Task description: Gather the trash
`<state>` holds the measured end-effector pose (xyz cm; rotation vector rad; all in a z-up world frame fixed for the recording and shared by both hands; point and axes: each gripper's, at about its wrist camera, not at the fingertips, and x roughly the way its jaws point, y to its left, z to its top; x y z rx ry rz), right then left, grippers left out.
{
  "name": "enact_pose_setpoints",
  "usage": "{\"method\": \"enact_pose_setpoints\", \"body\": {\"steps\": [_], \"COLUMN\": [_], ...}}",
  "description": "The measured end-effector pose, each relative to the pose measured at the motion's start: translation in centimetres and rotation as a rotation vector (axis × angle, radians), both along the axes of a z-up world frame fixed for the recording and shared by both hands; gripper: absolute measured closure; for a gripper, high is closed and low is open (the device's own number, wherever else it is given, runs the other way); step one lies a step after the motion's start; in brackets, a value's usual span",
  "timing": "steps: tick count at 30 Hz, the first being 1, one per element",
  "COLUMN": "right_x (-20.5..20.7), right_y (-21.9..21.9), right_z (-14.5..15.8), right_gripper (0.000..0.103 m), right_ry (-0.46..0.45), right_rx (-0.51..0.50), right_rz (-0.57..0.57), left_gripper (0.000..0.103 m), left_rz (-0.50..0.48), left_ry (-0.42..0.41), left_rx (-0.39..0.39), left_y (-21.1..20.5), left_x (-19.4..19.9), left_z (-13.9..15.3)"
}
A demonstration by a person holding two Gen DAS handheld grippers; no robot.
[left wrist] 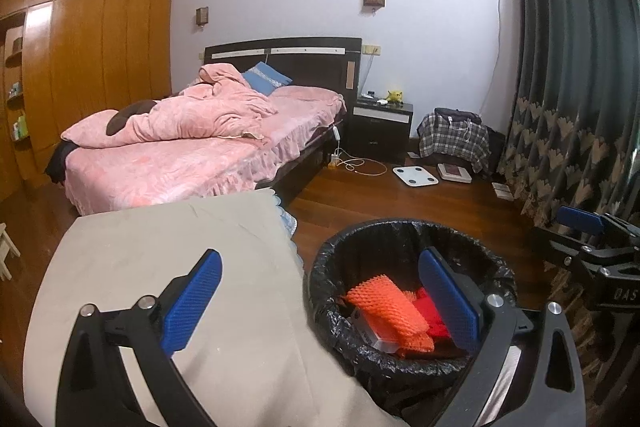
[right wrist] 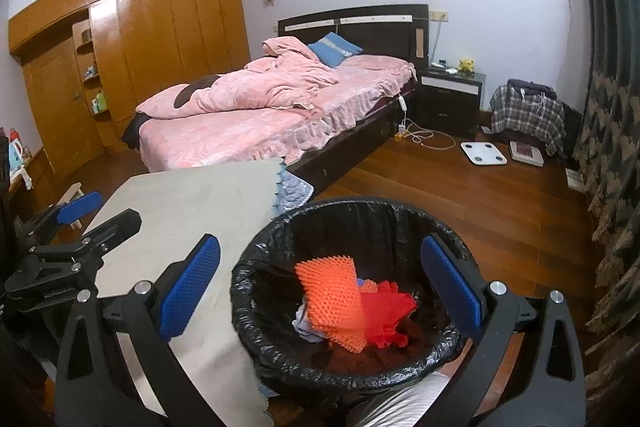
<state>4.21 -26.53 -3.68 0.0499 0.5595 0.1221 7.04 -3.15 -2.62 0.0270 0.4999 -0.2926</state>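
With both my left gripper (left wrist: 320, 301) and right gripper (right wrist: 320, 287) spread empty, the orange netting (right wrist: 330, 297) lies binned below my fingers, suggesting disposal complete.

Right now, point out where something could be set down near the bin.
The beige cloth-covered table beside the black-lined bin is bare. So is the wood floor between bin and bed. Crowded: the curtain corner around the white scale.

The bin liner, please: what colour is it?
Black, glossy bin liner; clearest in the right wrist view.
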Motion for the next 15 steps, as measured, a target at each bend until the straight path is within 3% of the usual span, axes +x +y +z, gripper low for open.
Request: {"method": "enact_pose_setpoints", "body": {"steps": [15], "right_x": [-1.6], "right_y": [1.8], "right_z": [0.3], "right_gripper": [0.005], "right_ry": [-0.011], "right_rx": [-0.009], "right_rz": [0.026], "left_gripper": [0.006], "left_rz": [0.032], "left_ry": [-0.033], "left_rx": [-0.015], "left_y": [1.3], "left_x": [-3.0], "left_z": [0.9]}}
